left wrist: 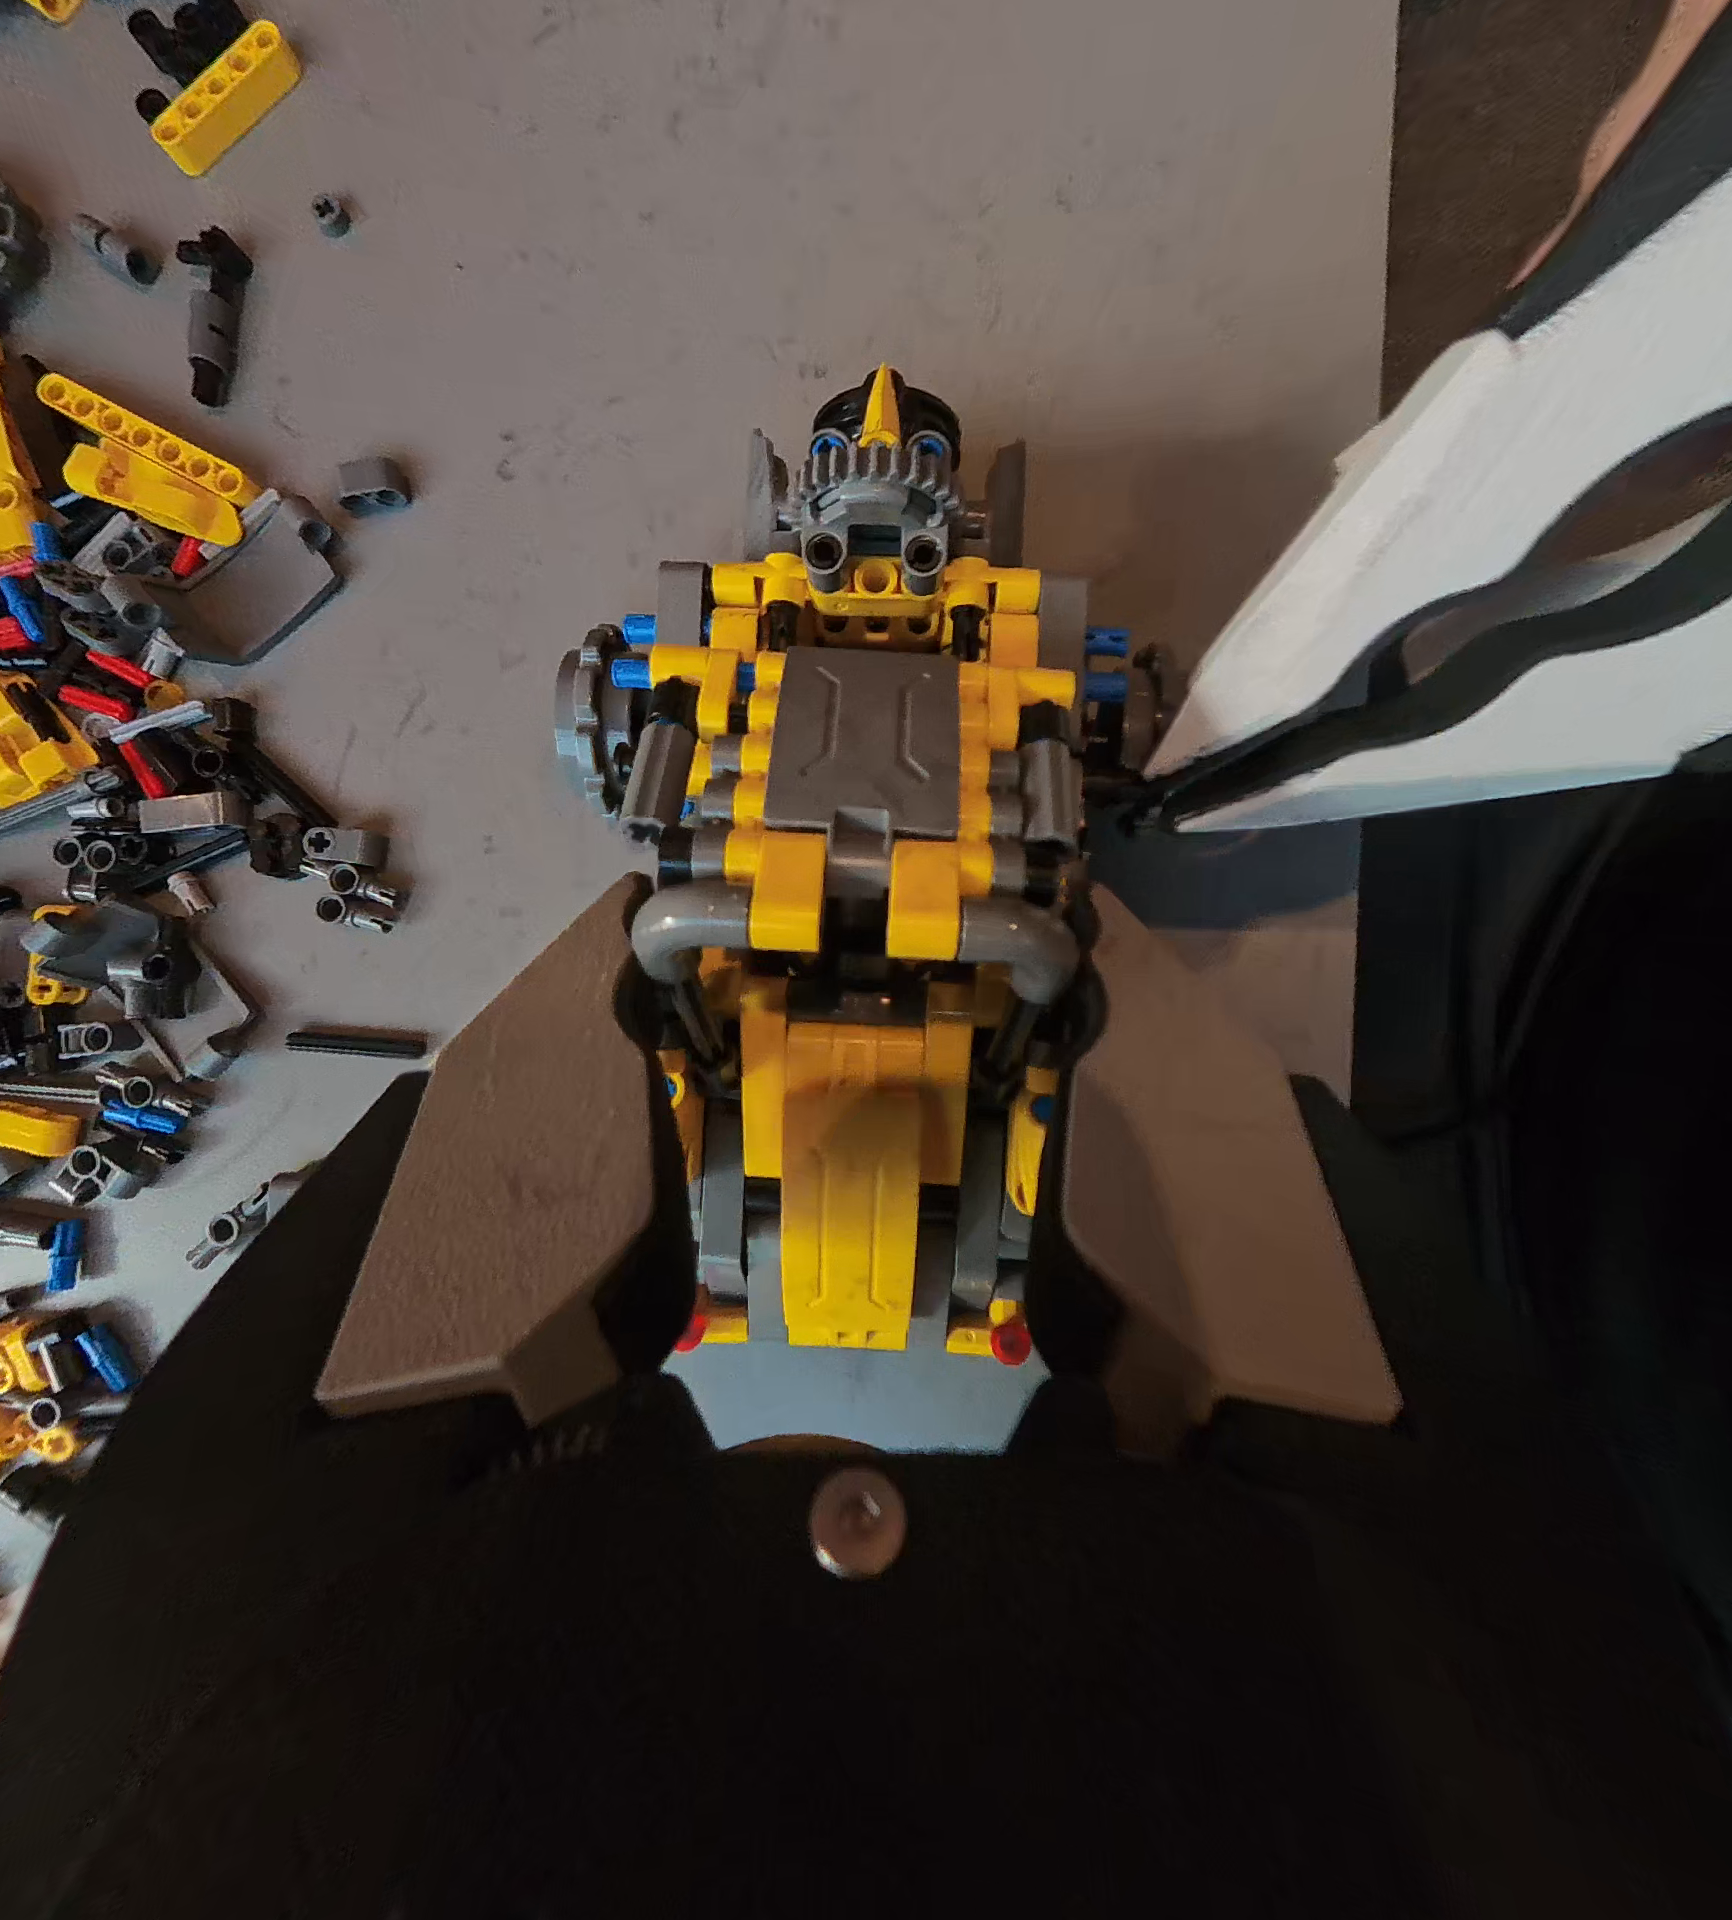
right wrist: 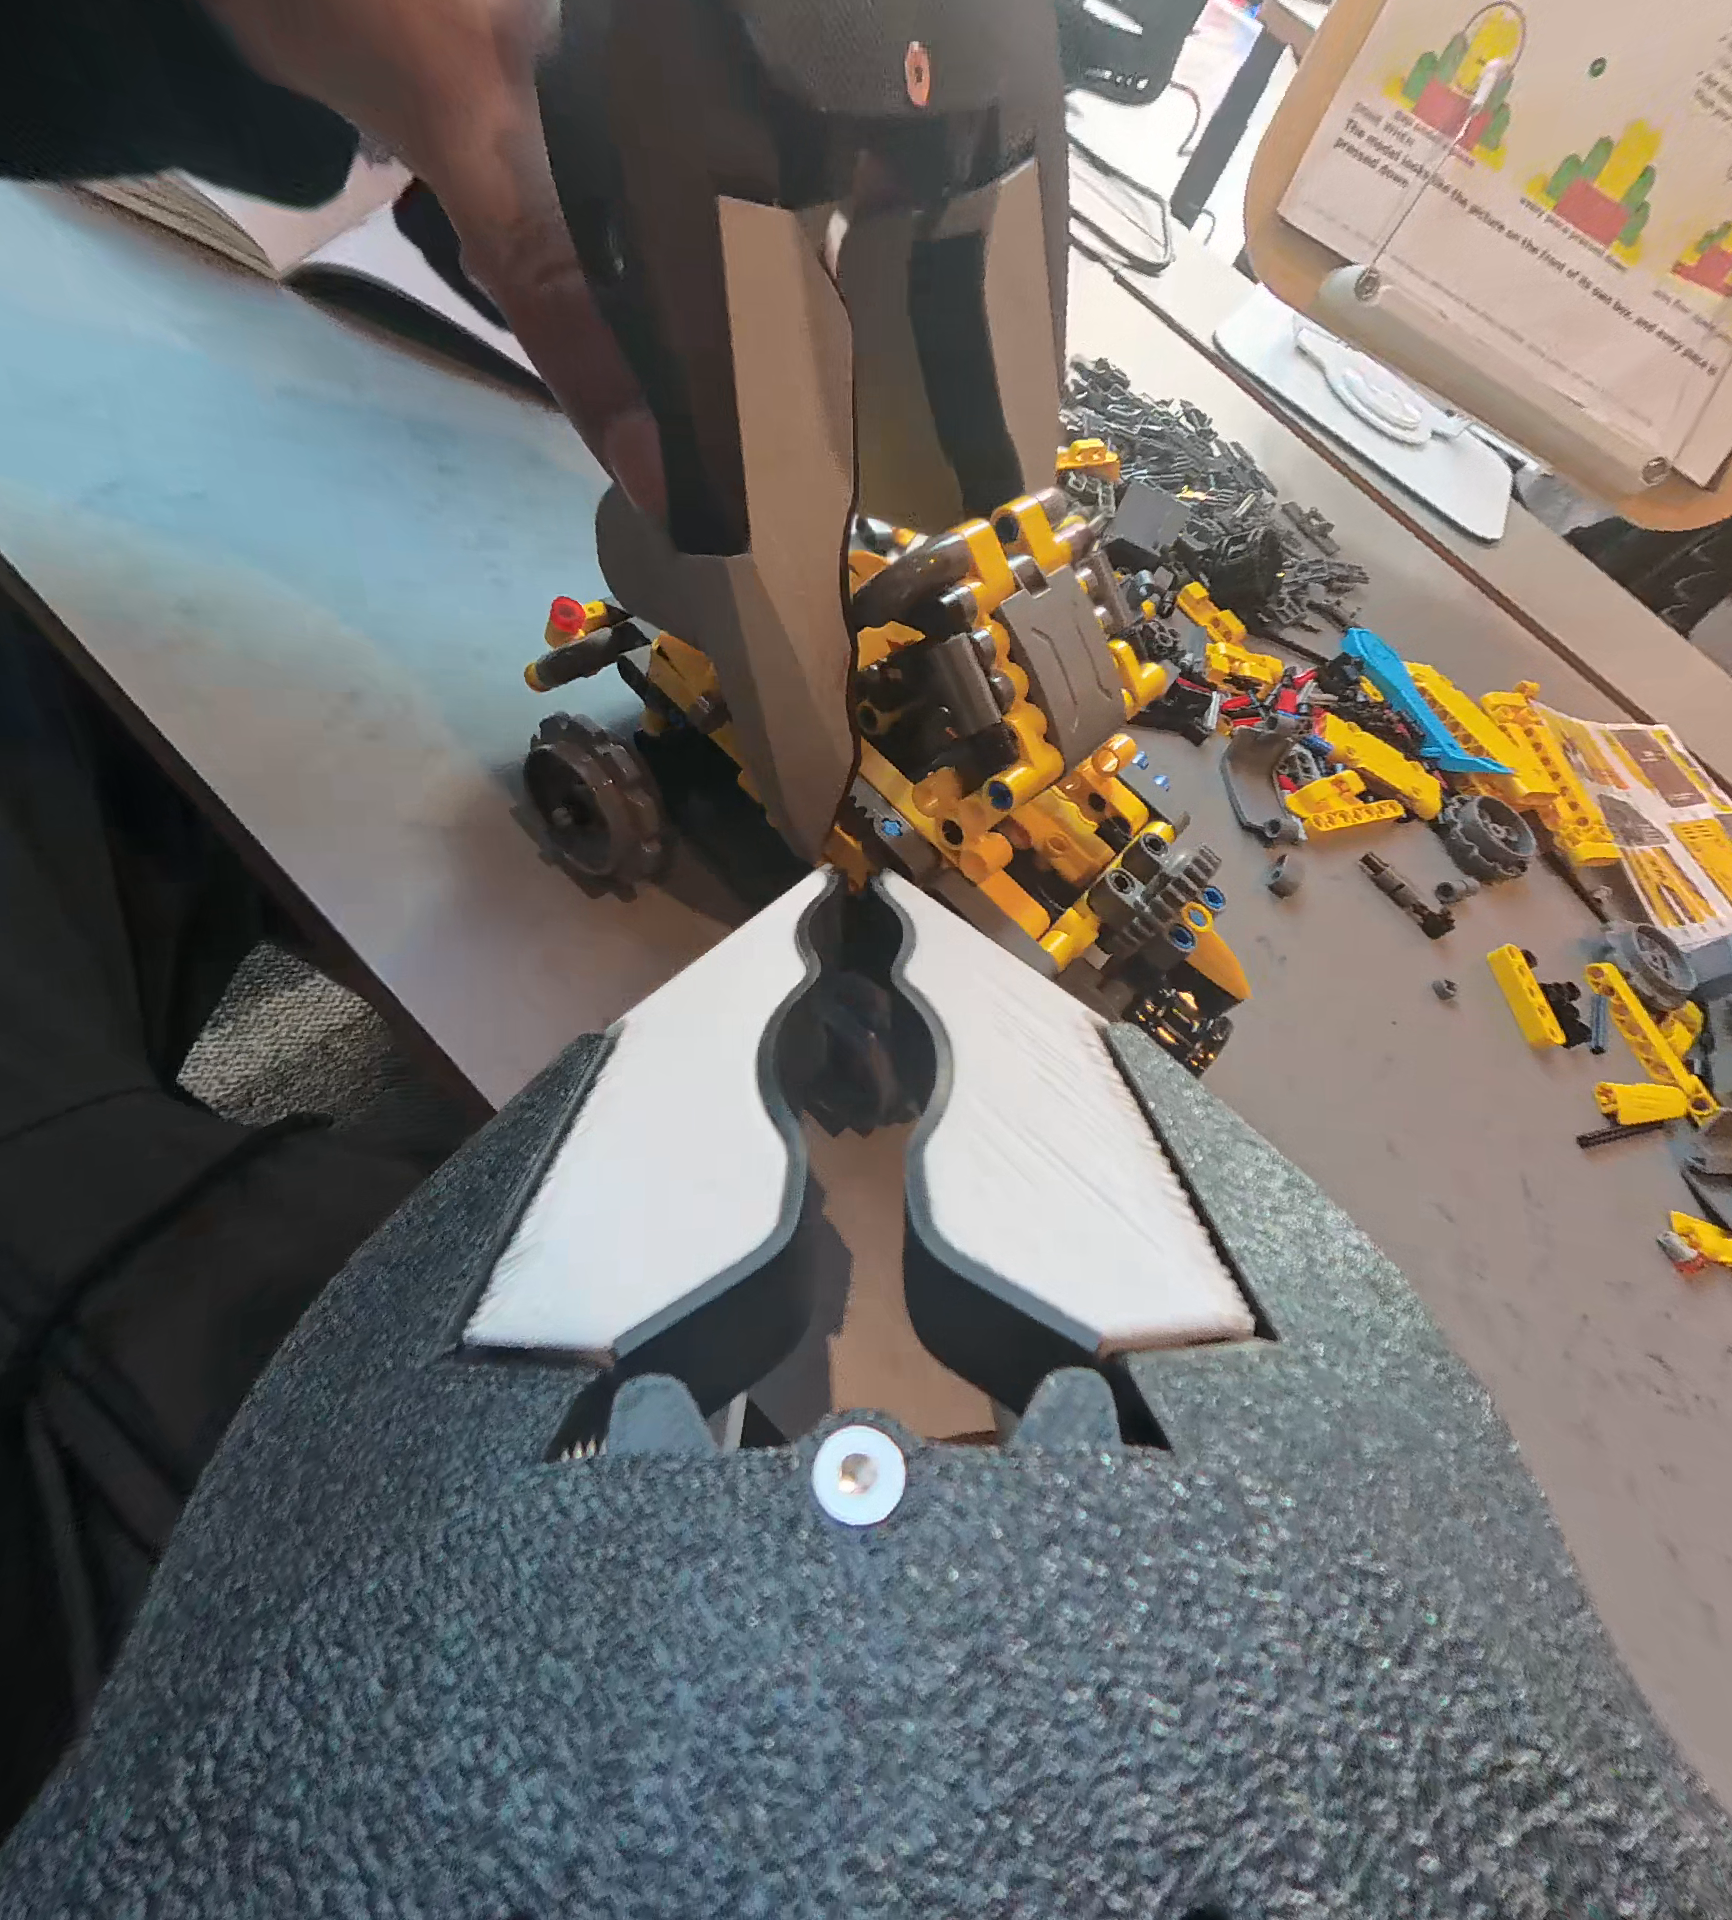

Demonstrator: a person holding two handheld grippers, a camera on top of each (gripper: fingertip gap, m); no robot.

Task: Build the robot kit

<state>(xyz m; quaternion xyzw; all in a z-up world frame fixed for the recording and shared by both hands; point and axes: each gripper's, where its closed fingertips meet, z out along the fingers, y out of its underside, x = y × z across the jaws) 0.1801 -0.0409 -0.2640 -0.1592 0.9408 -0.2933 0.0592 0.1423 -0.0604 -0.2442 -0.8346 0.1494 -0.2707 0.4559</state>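
The left hand-held gripper (left wrist: 857, 1122), with brown fingers (left wrist: 519, 1174), is clamped on the rear part of a yellow and grey brick-built vehicle model (left wrist: 867, 748) that stands on the grey counter (left wrist: 841, 208) near its edge; the fingers press against both sides of the model, and what lies beneath it is hidden. The right hand-held gripper (right wrist: 854, 881), with white fingers (right wrist: 664, 1143), has its tips drawn nearly together at the model's side by a black part (left wrist: 1137, 816); whether they pinch that part or only touch it I cannot tell, since the tips cover the spot. In the right wrist view a dark toothed wheel (right wrist: 587, 800) sits at the model's near side, and a person's hand (right wrist: 529, 239) grips the left tool, partly cut off at the top. A loose pile of bricks (left wrist: 41, 831), yellow, grey, black, red and blue, lies to the left, running off the frame; a printed instruction sheet (right wrist: 1672, 821) lies beyond it, half covered.
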